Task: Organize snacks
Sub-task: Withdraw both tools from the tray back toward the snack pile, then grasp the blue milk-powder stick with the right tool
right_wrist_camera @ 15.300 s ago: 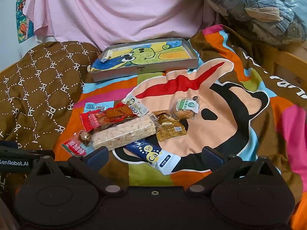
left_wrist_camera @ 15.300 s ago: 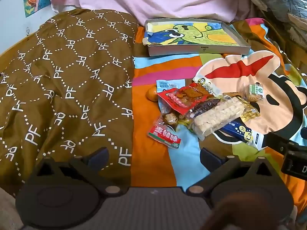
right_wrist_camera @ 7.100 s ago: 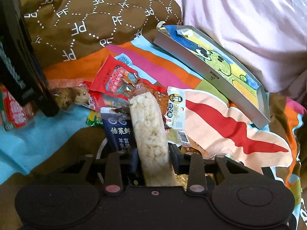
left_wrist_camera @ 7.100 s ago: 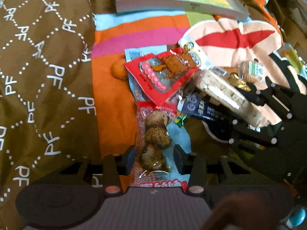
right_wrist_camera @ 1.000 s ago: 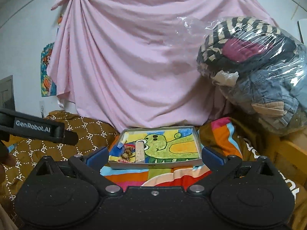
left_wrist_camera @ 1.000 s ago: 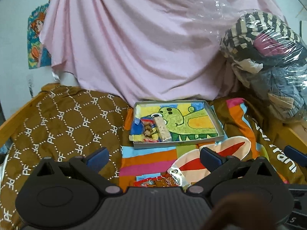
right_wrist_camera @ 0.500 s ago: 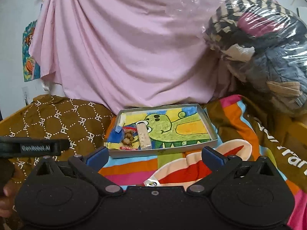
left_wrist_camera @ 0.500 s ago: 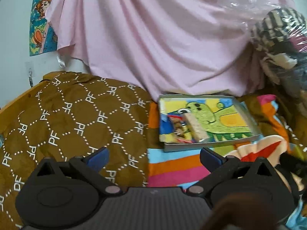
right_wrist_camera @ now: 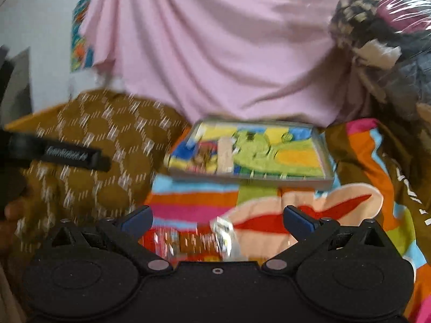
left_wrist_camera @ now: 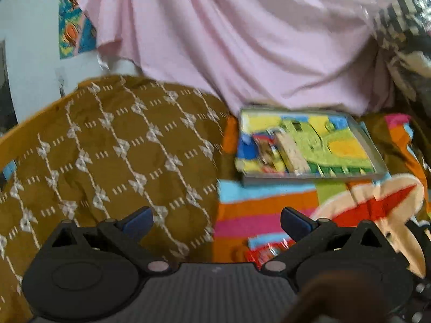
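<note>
Both frames are pretty motion-blurred. The left gripper (left_wrist_camera: pixel 216 219) sits at the bottom of its view with jaws spread wide and nothing between them, hanging over the seam where the brown patterned blanket (left_wrist_camera: pixel 115 158) meets the striped cartoon bedspread (left_wrist_camera: pixel 266 207). The right gripper (right_wrist_camera: pixel 217 218) is the same deal: jaws wide, empty.

The shallow tray (right_wrist_camera: pixel 320 181) with the green cartoon print sits mid-frame, right of centre in both views, just below the pink sheet (right_wrist_camera: pixel 215 53). A pale long snack bar (right_wrist_camera: pixel 225 156) and a reddish packet (right_wrist_camera: pixel 202 156) lie side by side in its left part.

More loose snacks (right_wrist_camera: pixel 194 239) lie on the bedspread low in the right view, between the fingers. A red packet (left_wrist_camera: pixel 265 253) peeks out beside the left gripper's right finger.
</note>
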